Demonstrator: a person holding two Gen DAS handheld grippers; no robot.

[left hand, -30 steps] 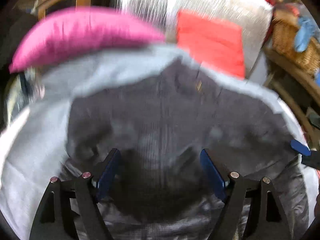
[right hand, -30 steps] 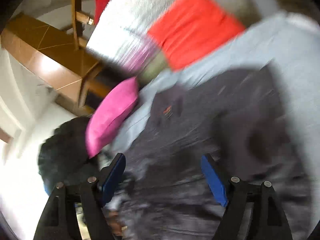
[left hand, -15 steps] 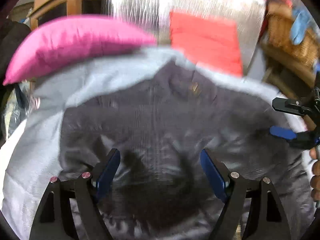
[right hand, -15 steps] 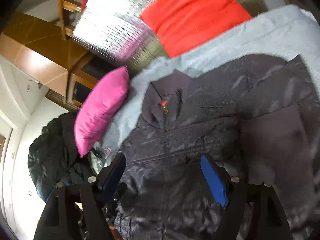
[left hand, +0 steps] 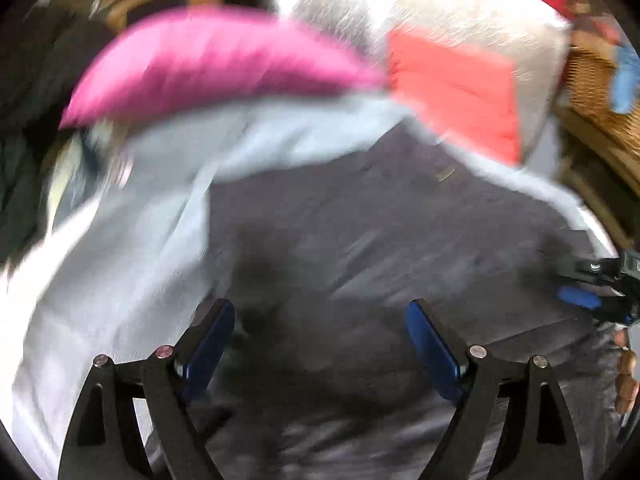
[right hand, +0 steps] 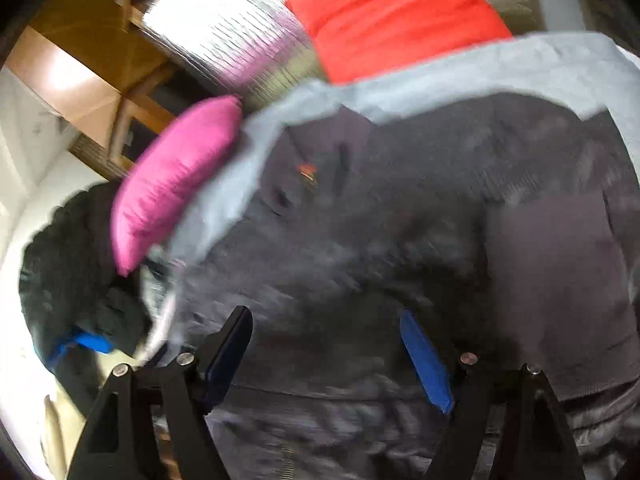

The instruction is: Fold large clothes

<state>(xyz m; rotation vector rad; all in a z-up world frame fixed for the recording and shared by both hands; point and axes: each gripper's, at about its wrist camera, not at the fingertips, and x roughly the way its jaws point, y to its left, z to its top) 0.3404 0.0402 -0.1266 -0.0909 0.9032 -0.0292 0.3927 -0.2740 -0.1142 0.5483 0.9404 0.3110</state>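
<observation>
A large dark grey zip-up jacket (left hand: pixel 380 248) lies spread on a light grey sheet (left hand: pixel 120 280), collar toward the far pillows. It also shows in the right wrist view (right hand: pixel 420 248), with one sleeve folded over its right side (right hand: pixel 560 280). My left gripper (left hand: pixel 320 320) is open and empty, hovering over the jacket's lower left part. My right gripper (right hand: pixel 326 332) is open and empty over the jacket's lower body; it also shows at the right edge of the left wrist view (left hand: pixel 592 284). Both views are motion-blurred.
A pink pillow (left hand: pixel 208 68) and a red pillow (left hand: pixel 456 92) lean against a silver cushion (right hand: pixel 240 32) beyond the sheet. A black garment pile (right hand: pixel 76 264) lies to the left. A wicker basket (left hand: pixel 596 92) and wooden furniture (right hand: pixel 92 60) stand around.
Both grippers stay open and empty. The left camera has swung right, so the jacket sits further right in view. The right gripper has moved closer in over the jacket.
</observation>
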